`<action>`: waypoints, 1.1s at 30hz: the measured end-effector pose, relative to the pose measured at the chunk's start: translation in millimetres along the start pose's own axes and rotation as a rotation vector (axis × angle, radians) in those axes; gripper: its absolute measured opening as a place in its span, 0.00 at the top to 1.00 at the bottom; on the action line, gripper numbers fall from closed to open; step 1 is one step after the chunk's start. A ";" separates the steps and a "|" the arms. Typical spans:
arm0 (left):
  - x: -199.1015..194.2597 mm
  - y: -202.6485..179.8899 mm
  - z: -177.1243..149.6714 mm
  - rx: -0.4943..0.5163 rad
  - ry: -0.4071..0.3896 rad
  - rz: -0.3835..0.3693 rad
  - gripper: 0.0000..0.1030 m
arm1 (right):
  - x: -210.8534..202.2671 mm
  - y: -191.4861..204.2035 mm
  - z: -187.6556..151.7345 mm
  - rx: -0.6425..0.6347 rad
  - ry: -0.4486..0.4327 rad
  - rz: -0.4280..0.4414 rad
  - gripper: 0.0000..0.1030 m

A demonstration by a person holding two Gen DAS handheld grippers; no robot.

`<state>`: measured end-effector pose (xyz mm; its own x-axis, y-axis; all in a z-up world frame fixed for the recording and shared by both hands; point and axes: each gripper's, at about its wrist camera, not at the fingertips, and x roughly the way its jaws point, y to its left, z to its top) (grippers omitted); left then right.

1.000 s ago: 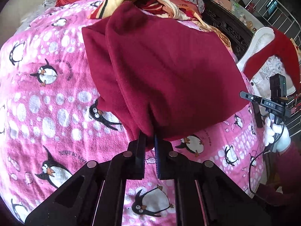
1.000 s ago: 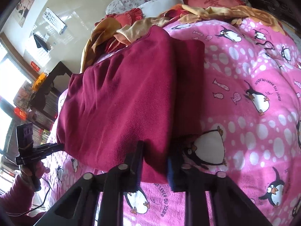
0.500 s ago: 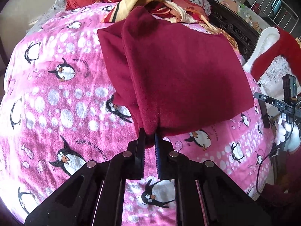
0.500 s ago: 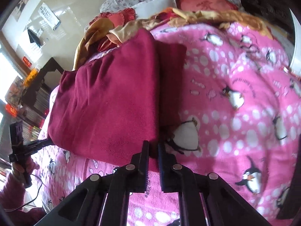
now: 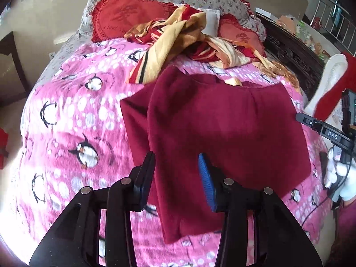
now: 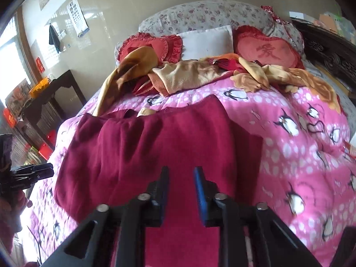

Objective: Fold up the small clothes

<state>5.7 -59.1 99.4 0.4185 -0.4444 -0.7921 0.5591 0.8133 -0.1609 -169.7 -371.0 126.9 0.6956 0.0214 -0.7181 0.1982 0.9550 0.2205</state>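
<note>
With both the left tongs (image 5: 176, 173) and right tongs (image 6: 180, 185) gaping wide and holding nothing above the folded dark-red fleece garment (image 5: 218, 129) near the bed's front edge, a good next fold wants each to pinch a near corner squarely and carry it evenly across the pink penguin-print blanket (image 5: 73, 120).

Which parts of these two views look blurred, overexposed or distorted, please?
Left wrist view: the penguin blanket smears with motion blur, and its lower-left edge blows out white. Right wrist view: the window at far left is overexposed, and the blanket's right side is blurred. Both views show fisheye bulging and dark corners.
</note>
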 end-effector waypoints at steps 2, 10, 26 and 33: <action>16.7 -1.1 13.0 -0.028 0.005 0.026 0.61 | 12.8 -1.7 14.7 0.019 -0.001 -0.006 0.67; 70.3 15.7 42.2 -0.132 0.037 0.139 0.61 | 59.8 -15.6 53.3 0.036 0.019 -0.104 0.67; 81.3 18.0 42.6 -0.119 0.033 0.144 0.61 | 54.9 17.6 60.5 0.003 -0.013 -0.014 0.67; 80.9 17.9 42.1 -0.122 0.033 0.145 0.61 | 85.1 94.9 51.7 -0.137 0.050 0.125 0.67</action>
<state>79.7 -96.2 57.2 0.4639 -0.3082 -0.8305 0.4031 0.9083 -0.1119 -55.9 -293.9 120.9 0.6729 0.1534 -0.7236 0.0142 0.9754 0.2200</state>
